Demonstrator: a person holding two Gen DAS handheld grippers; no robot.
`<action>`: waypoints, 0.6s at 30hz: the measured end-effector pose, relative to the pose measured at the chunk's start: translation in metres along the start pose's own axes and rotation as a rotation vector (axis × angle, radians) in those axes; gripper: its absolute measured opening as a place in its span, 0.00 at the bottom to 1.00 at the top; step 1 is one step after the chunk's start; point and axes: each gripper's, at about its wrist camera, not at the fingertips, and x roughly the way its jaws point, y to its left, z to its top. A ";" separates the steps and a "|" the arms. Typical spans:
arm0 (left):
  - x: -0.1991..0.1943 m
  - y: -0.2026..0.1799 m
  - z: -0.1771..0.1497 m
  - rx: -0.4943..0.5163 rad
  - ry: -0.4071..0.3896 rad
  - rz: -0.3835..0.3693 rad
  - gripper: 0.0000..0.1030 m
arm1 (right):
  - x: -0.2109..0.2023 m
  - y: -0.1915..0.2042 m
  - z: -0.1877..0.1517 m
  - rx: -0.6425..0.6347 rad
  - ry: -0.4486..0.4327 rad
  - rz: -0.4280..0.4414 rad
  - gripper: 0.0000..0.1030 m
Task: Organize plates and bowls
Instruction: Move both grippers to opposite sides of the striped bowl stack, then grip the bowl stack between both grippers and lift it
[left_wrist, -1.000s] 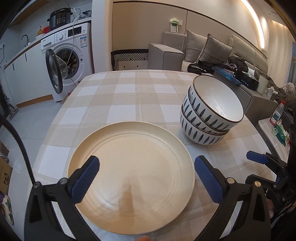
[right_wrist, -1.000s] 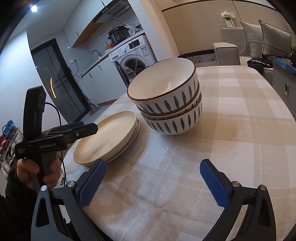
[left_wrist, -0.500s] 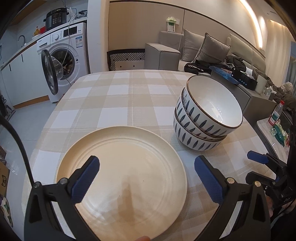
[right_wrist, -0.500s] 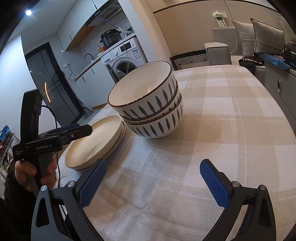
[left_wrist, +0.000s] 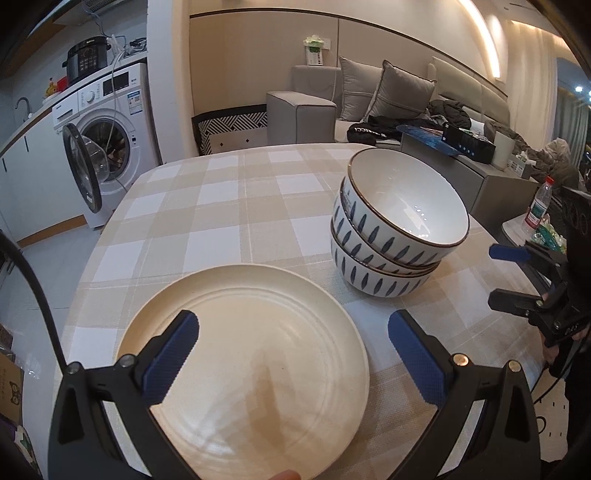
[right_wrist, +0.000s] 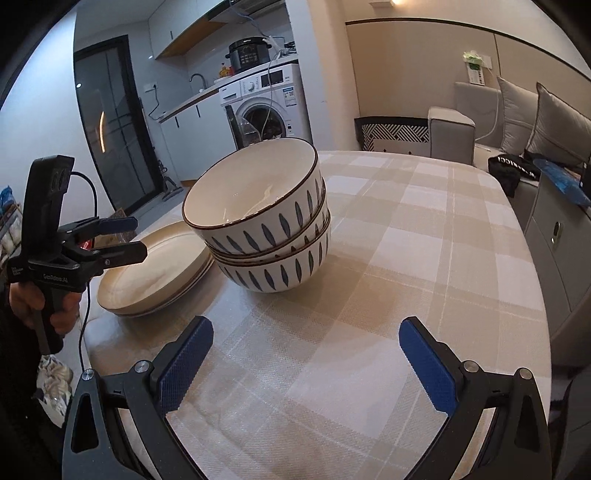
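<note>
The stack of cream plates (left_wrist: 255, 354) lies on the checked tablecloth (left_wrist: 236, 206), just beside the stack of three bowls (left_wrist: 395, 229) with blue leaf marks. Seen from the bowls, the plates are toward the table edge where the person stands. The left gripper (left_wrist: 291, 350) hangs over the plates with its blue pads far apart; one pad is above the plate, the other is above the cloth between plates and bowls. It holds nothing. The right gripper (right_wrist: 303, 362) is over bare cloth, on the near side of the bowls, also spread wide and empty. The bowls do not touch either gripper.

In the right wrist view a hand (right_wrist: 40, 306) grips the left tool, and its body carries the text "GenRobot.AI". The black bag (left_wrist: 369, 133) beyond the bowls has white letters, too blurred to read
</note>
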 end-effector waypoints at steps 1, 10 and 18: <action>0.001 -0.003 0.001 0.015 0.001 -0.010 1.00 | 0.002 -0.001 0.003 -0.016 0.006 0.003 1.00; 0.018 -0.031 0.014 0.169 0.023 -0.062 1.00 | 0.024 -0.003 0.032 -0.122 0.034 0.033 1.00; 0.040 -0.041 0.020 0.205 0.069 -0.140 1.00 | 0.044 0.006 0.047 -0.196 0.047 0.115 1.00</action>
